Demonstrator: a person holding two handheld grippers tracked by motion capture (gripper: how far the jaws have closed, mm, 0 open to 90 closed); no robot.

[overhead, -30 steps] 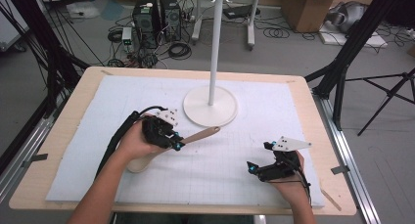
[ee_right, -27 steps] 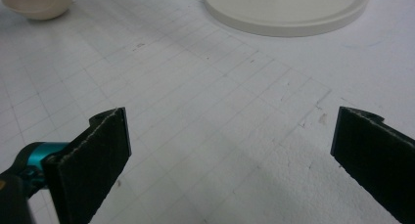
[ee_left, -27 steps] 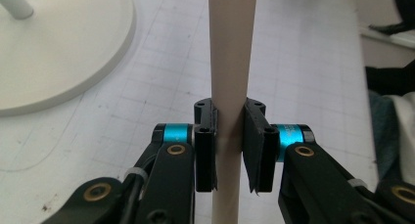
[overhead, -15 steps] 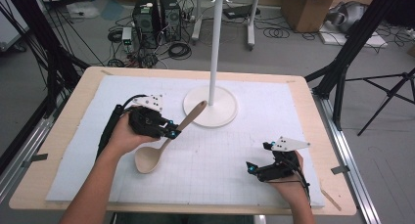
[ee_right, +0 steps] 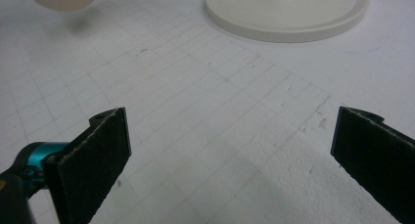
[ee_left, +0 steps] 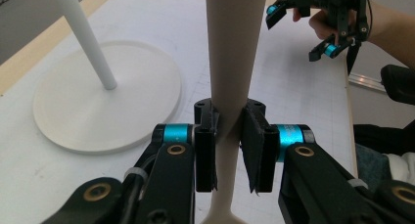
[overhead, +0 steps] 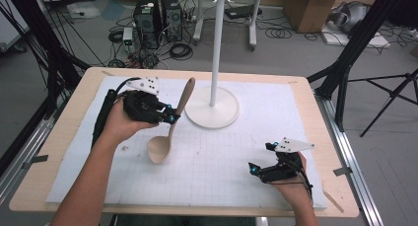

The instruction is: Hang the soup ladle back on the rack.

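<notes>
The left gripper [overhead: 170,117] clamps the handle of a wooden spoon [overhead: 169,127], held above the mat [overhead: 222,162] with its bowl downward, just left of the white stand [overhead: 213,107]; the right gripper [overhead: 259,164], jaws wide apart and empty, rests low near the mat's right front.

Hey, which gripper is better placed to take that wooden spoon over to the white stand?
Left. The left gripper is shut on the spoon, right beside the stand; the right gripper is open, near the table's front edge.
</notes>
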